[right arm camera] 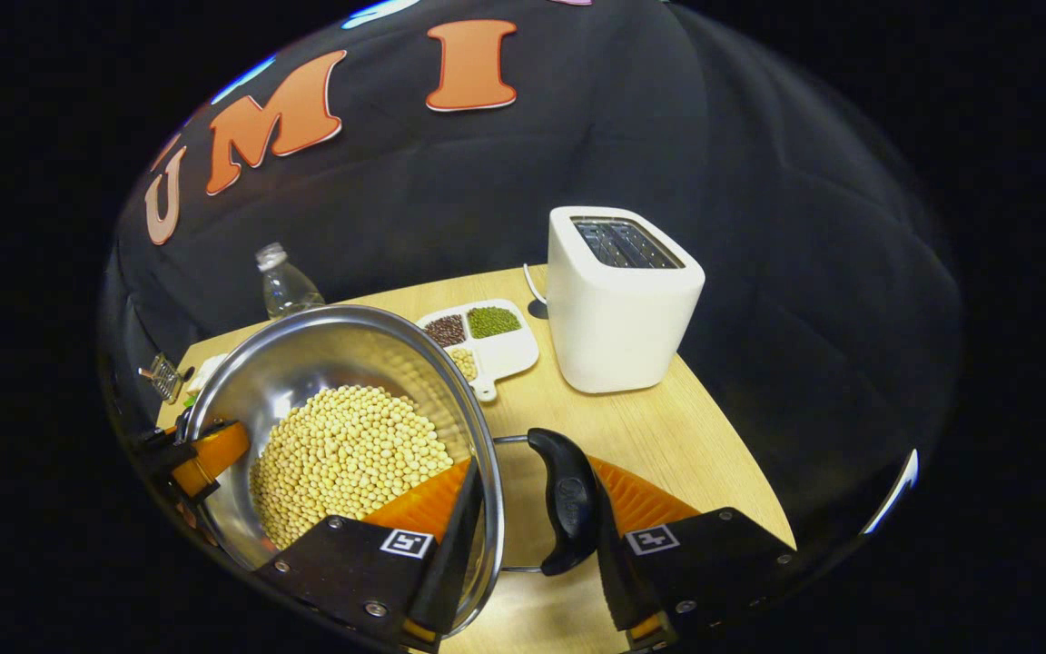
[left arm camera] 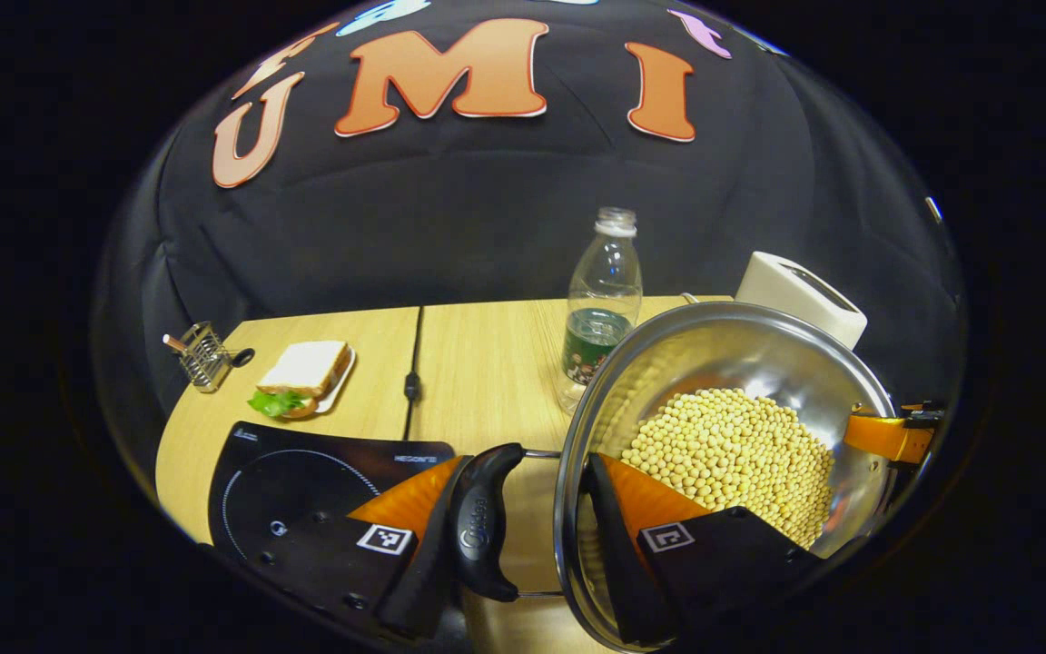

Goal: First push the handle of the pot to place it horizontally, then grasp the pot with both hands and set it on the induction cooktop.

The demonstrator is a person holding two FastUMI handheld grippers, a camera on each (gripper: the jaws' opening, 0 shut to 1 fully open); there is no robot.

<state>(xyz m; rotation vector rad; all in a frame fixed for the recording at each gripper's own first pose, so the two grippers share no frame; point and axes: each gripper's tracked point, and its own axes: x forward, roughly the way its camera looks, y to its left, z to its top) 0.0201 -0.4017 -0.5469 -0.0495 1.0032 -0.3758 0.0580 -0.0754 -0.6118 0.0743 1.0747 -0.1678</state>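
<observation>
A steel pot (left arm camera: 723,350) holding soybeans (left arm camera: 732,454) is gripped from both sides. In the left gripper view, my left gripper (left arm camera: 527,468) is shut across the pot's black handle (left arm camera: 482,522), one finger outside the handle and the other inside the rim. The induction cooktop (left arm camera: 305,472) lies flat on the table just left of the pot. In the right gripper view, my right gripper (right arm camera: 532,468) is shut the same way across the opposite black handle (right arm camera: 568,509) of the pot (right arm camera: 323,350). Each gripper shows at the pot's far rim in the other's view, the right gripper (left arm camera: 895,436) and the left gripper (right arm camera: 201,459).
A clear bottle (left arm camera: 603,309) stands right behind the pot. A white toaster (right arm camera: 618,304) and a divided tray of beans (right arm camera: 487,341) sit at the back right. A sandwich on a plate (left arm camera: 305,374) and a wire holder (left arm camera: 201,356) are beyond the cooktop.
</observation>
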